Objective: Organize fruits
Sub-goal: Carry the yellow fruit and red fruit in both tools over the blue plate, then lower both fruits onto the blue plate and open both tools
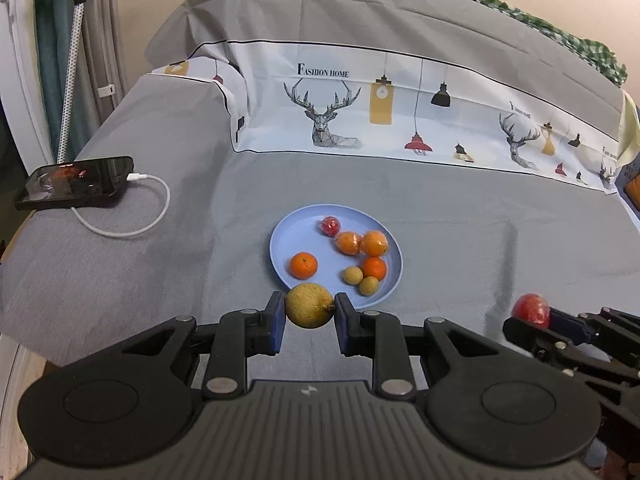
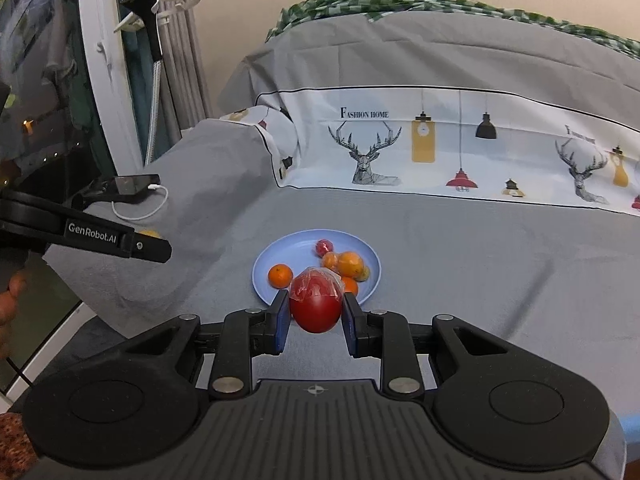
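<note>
Now yellow fruit (image 1: pixel 310 306) between left fingers (image 1: pixel 276 322); red fruit (image 2: pixel 317 304) between right fingers (image 2: pixel 280 322).

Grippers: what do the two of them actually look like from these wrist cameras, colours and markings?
Both are matte black plastic linkages with silver pivot pins, round side discs and a ribbed grey centre plate. The left gripper and right gripper have blue finger pads. White "GenRobot.AI" lettering marks the left one's side. No cables visible.

Both fisheye views look forward and slightly down along their own claw fingers across the grey cloth-covered surface (image 1: pixel 460 216). Each faces the round pale-blue plastic plate (image 1: pixel 288 240) of fruit, close ahead, and the deer-printed white fabric band (image 1: pixel 400 120) beyond. The right view sits lower and further right, and each catches the other claw at its edge.
</note>
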`<state>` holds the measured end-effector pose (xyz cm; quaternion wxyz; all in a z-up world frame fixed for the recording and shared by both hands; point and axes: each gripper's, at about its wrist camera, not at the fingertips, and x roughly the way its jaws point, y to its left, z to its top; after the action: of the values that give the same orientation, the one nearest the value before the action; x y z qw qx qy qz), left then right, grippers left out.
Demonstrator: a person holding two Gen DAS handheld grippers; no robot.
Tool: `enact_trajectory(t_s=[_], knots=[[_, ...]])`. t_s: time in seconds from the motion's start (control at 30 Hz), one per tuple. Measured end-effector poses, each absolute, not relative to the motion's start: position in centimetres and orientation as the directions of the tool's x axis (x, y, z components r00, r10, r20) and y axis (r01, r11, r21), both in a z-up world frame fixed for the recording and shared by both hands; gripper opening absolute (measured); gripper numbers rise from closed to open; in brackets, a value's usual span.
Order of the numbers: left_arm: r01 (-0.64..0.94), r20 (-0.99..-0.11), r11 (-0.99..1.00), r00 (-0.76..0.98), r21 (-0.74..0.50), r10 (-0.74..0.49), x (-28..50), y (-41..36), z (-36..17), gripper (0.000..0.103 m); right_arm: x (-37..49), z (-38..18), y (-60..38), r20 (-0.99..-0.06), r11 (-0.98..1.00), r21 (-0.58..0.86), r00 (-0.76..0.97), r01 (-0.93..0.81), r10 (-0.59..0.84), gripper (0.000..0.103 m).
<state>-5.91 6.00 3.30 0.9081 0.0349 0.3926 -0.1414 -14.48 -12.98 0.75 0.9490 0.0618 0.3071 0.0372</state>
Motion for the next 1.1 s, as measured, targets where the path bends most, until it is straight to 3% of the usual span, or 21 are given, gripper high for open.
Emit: enact_trajectory(t_s=[0.43,1.1], knots=[[0.312,-0.755,0.949,0.610,-0.048,-0.239,2.0,4.0,0.8,0.028,-6.0,-2.8,-13.0,-0.639,0.988,0.147,0.758,-0.052,0.135,0.028],[0.349,-0.841,0.937,0.499,-0.026,-0.210,14.1,0.2,-8.1,0.028,4.5,-11.1,-13.2,-0.717,0.988,0.150,0.683,-0.047,0.142,0.028]])
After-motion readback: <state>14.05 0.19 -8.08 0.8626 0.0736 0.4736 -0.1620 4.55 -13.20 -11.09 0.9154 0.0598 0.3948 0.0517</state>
